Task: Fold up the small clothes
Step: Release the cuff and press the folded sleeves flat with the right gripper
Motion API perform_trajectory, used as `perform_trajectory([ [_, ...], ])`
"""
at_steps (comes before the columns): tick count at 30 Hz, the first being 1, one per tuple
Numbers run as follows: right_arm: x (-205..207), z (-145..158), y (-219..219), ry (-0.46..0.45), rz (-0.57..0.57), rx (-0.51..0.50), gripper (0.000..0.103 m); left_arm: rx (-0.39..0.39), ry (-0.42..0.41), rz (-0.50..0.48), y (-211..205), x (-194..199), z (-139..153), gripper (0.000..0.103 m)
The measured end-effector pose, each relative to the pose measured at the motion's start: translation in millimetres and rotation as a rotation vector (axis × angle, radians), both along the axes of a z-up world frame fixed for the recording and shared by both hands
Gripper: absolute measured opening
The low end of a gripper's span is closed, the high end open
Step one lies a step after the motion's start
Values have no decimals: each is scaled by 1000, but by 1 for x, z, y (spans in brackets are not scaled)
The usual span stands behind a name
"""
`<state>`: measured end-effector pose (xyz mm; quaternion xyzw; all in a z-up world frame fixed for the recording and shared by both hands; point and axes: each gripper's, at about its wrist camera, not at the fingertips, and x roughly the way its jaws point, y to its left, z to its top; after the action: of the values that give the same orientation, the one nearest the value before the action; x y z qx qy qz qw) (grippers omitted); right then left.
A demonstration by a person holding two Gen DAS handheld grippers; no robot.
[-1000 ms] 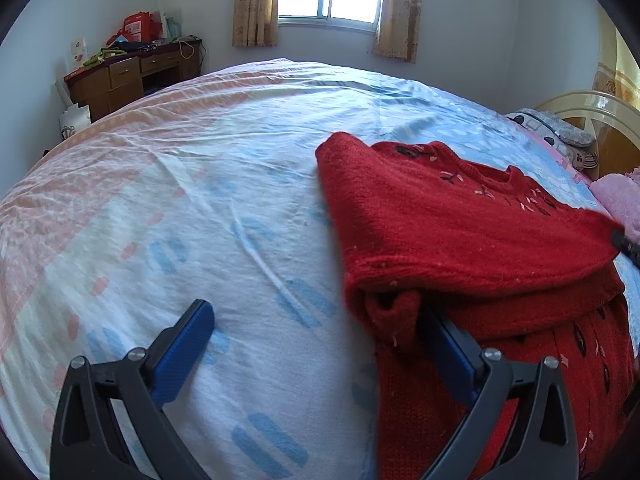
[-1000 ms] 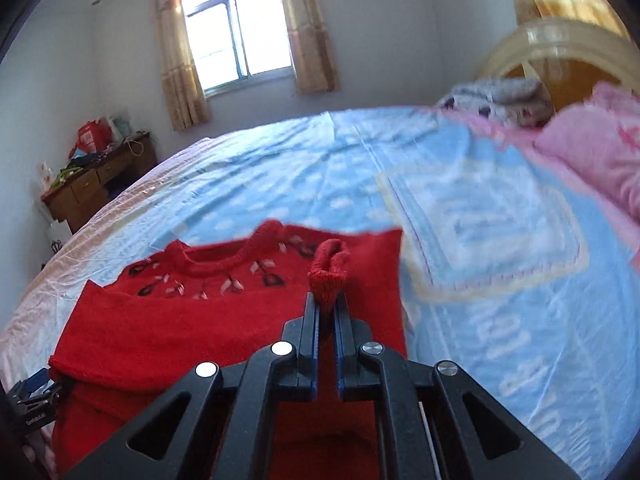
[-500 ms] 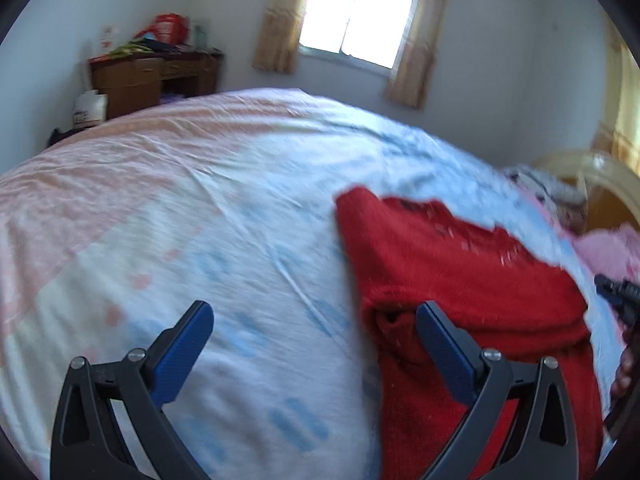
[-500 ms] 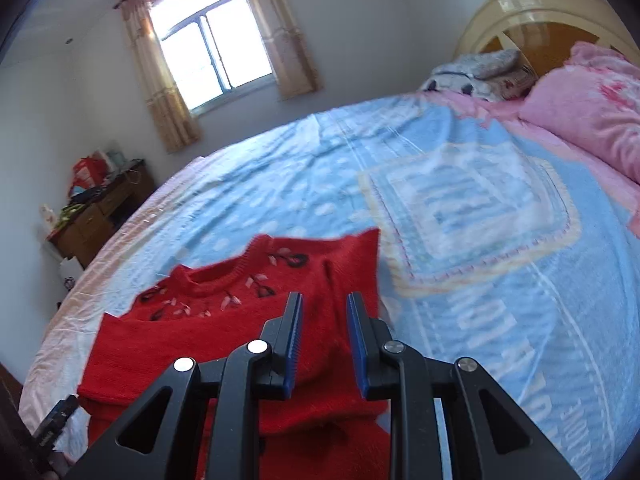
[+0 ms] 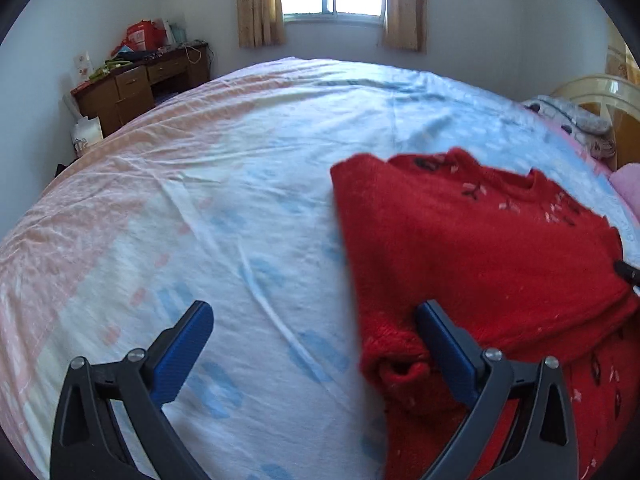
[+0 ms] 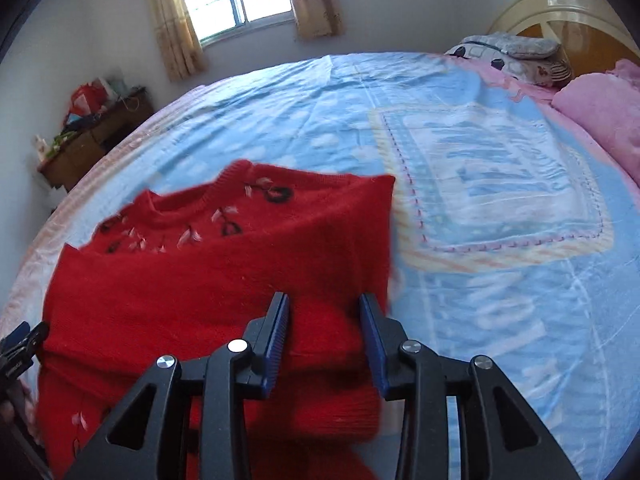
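We see a red knit sweater [image 6: 224, 280] lying on the bed [image 5: 200, 208], sleeves folded across. Our left gripper [image 5: 316, 336] gapes wide and empty beside its cuff; our right gripper [image 6: 325, 330] hangs half-open, empty, above a sleeve. It looks soft, thick and floppy; we judge the hem corners the best hold.

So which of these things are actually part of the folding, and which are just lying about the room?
Part of the job:
red sweater
left gripper
right gripper
bed sheet it lies on

Just lying about:
pink blanket
grey pillow
cluttered wooden desk
window curtains
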<state>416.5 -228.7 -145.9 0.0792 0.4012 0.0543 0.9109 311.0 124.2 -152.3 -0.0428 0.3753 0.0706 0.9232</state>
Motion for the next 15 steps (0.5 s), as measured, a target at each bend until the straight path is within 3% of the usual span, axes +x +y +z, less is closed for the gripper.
perform_trajectory([
  [5,-17,26,9,-119,-17,-34,39,25,17,-28,-6,1,-3,103],
  [9,-33,37,38,-181,100,-9,40,14,15,-28,-7,1,-3,103],
  [12,-33,27,63,-164,204,-61,44,29,7,-22,-10,1,-3,103],
  [15,-20,2,63,-58,143,-147,44,53,-3,-19,-13,-1,-2,103],
])
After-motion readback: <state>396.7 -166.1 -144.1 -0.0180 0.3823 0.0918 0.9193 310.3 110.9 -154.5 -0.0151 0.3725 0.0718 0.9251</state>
